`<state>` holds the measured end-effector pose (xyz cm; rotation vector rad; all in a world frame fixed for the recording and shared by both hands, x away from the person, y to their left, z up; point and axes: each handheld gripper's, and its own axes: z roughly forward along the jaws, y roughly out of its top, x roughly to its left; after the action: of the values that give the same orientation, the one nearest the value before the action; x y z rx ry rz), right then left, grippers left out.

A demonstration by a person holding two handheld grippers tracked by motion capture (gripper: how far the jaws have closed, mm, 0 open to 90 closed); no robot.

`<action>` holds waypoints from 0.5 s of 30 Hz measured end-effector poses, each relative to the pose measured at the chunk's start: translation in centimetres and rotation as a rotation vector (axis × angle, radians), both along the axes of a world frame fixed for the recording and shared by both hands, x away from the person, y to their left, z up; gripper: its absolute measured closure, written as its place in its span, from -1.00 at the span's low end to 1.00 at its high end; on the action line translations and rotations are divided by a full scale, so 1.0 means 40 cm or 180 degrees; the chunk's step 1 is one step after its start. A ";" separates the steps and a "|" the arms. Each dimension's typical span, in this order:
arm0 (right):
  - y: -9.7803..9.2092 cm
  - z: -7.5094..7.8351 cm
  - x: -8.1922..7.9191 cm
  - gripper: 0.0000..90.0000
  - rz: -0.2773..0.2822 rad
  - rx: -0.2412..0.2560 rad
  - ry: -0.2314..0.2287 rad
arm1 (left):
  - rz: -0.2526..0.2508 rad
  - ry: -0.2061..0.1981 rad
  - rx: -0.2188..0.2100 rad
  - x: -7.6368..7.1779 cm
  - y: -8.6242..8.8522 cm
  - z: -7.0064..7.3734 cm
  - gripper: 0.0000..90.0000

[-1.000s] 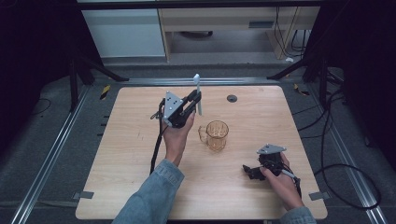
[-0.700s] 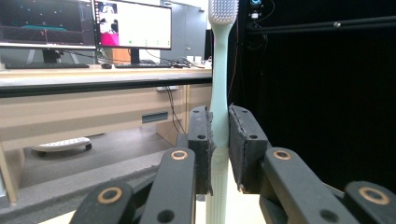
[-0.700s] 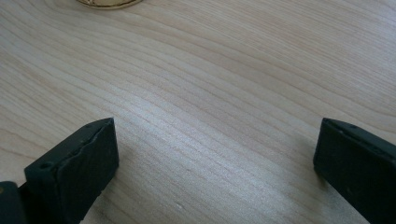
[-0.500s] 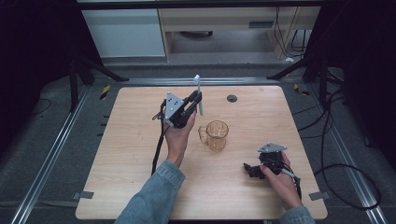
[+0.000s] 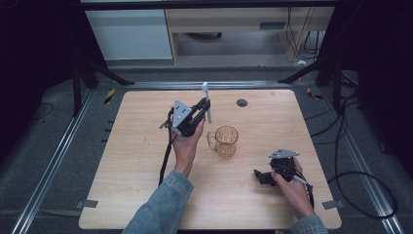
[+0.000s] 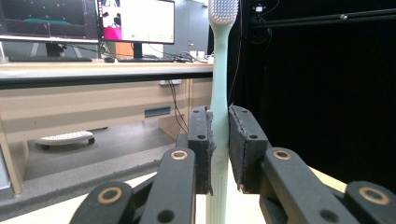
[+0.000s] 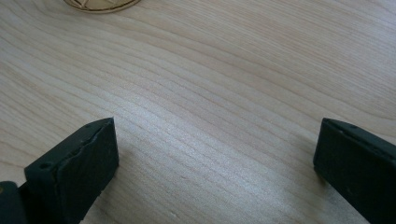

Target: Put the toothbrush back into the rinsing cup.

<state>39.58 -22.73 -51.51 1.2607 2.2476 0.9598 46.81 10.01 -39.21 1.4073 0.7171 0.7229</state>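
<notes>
A pale toothbrush (image 5: 206, 100) stands upright above the table, its bristle head at the top, with my left gripper (image 5: 202, 111) shut on its handle. In the left gripper view the toothbrush (image 6: 219, 98) is pinched between the two black pads, and that gripper (image 6: 219, 149) is raised off the wood. A clear amber glass mug (image 5: 225, 141) stands on the table just right of and nearer than the left gripper. My right gripper (image 5: 260, 175) rests low on the table at the front right, its jaws wide apart with bare wood between them (image 7: 215, 163).
The wooden table (image 5: 146, 161) has a small dark round hole cover (image 5: 242, 102) near its far edge. The mug's base (image 7: 100, 3) peeks in at the top of the right gripper view. Cables (image 5: 350, 146) trail off the right side.
The left gripper with the toothbrush has drifted slightly toward the near side, toward the mug. The right gripper has stayed where it was.
</notes>
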 end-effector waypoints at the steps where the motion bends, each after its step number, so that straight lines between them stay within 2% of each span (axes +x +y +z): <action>1: 0.000 0.000 0.000 -0.99 -0.0001 0.0000 0.0000 | -0.0010 0.0003 -0.0008 -0.001 0.000 -0.001 0.75; 6: 0.000 0.000 0.000 -0.99 -0.0003 0.0000 0.0002 | -0.0039 -0.0002 -0.0029 -0.016 0.002 -0.011 0.75; 8: 0.000 0.000 0.000 -0.99 -0.0003 -0.0002 -0.0002 | -0.0044 0.0012 -0.0077 -0.023 0.005 -0.016 0.75; 15: 0.000 0.000 0.000 -0.99 -0.0003 -0.0003 -0.0002 | -0.0068 0.0041 -0.0081 -0.037 0.011 -0.032 0.75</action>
<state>39.58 -22.73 -51.52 1.2607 2.2467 0.9584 45.34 10.45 -40.47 1.3955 0.7180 0.6863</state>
